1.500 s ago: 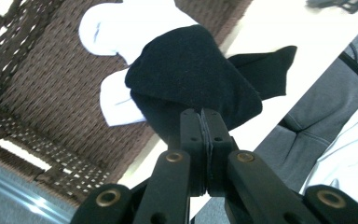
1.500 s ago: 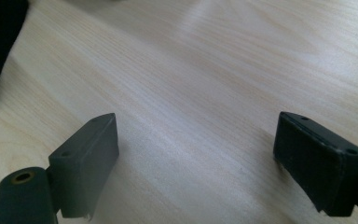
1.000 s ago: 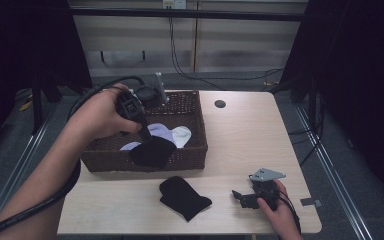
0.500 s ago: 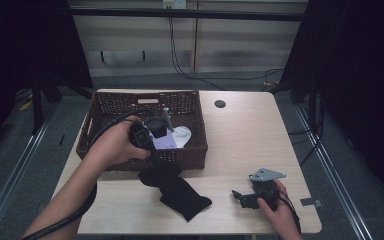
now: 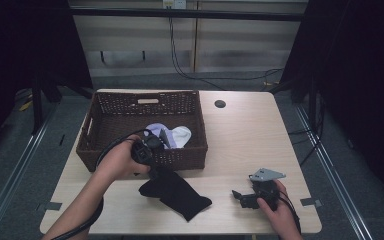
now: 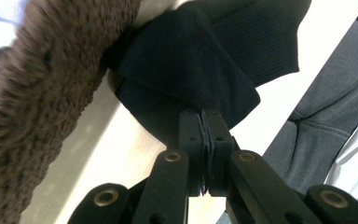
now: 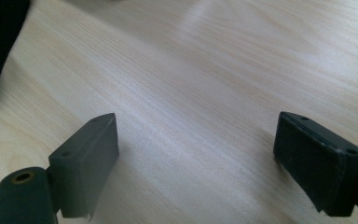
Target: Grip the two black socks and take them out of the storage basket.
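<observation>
The left gripper, clamped on a black sock, has come down from above the wicker basket to the table in front of it. The sock it carries, earlier dangling over the basket, now lies beneath the gripper on another black sock.

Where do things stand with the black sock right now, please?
Left claw shut on black sock, by the basket. Right claw open, resting on the table. Second black sock lies beneath. Nothing in the way.
</observation>
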Available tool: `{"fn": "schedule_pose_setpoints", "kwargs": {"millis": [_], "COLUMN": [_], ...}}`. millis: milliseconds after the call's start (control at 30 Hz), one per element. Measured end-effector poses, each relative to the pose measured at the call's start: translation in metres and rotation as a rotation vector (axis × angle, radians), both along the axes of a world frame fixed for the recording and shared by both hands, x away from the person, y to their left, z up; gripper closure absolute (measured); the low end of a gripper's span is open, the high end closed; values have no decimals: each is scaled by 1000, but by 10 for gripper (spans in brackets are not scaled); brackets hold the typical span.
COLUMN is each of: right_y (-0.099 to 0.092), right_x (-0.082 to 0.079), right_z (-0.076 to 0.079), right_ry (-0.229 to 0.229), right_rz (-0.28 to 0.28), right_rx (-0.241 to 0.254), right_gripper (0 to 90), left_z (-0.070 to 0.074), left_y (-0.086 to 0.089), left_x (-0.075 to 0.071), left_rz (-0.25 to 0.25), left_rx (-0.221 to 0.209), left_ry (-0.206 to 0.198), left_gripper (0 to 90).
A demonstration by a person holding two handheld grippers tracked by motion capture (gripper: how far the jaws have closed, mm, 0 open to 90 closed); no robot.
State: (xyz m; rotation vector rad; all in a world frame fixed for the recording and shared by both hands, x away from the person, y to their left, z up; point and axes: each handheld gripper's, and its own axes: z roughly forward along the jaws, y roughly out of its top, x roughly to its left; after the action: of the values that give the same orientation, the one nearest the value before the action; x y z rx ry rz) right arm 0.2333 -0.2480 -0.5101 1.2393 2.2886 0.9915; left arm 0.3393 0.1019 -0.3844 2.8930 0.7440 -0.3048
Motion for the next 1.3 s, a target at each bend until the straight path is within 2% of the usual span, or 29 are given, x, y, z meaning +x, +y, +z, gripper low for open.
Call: {"fn": "schedule_pose_setpoints", "kwargs": {"millis": [67, 133, 167, 200, 367, 567, 900, 1133, 1300], "right_y": [0, 0, 0, 0, 0, 0, 0, 0, 0], "right_x": [0, 0, 0, 0, 0, 0, 0, 0, 0], "right_z": [0, 0, 0, 0, 0, 0, 0, 0, 0], "right_ry": [0, 0, 0, 0, 0, 1, 0, 0, 1], "right_rz": [0, 0, 0, 0, 0, -1, 0, -1, -1], "right_rx": [0, 0, 0, 0, 0, 0, 0, 0, 0], "right_gripper": [134, 135, 134, 134, 135, 135, 134, 134, 134], "left_z": [-4, -6, -6, -7, -3, -5, -24, -42, -54], "left_y": [2, 5, 6, 7, 16, 34, 63, 81, 91], "left_x": [-2, -2, -2, -3, -7, -14, -22, -29, -34], "left_rz": [27, 31, 15, 35, 45, 75, 126, 178, 212], "left_rx": [-8, -8, 0, -8, -18, -21, -61, -46, -63], "left_ry": [-7, -4, -4, -10, -50, -66, -108, -160, -184], "left_gripper": [827, 824, 801, 770, 670, 552, 417, 337, 306]}}
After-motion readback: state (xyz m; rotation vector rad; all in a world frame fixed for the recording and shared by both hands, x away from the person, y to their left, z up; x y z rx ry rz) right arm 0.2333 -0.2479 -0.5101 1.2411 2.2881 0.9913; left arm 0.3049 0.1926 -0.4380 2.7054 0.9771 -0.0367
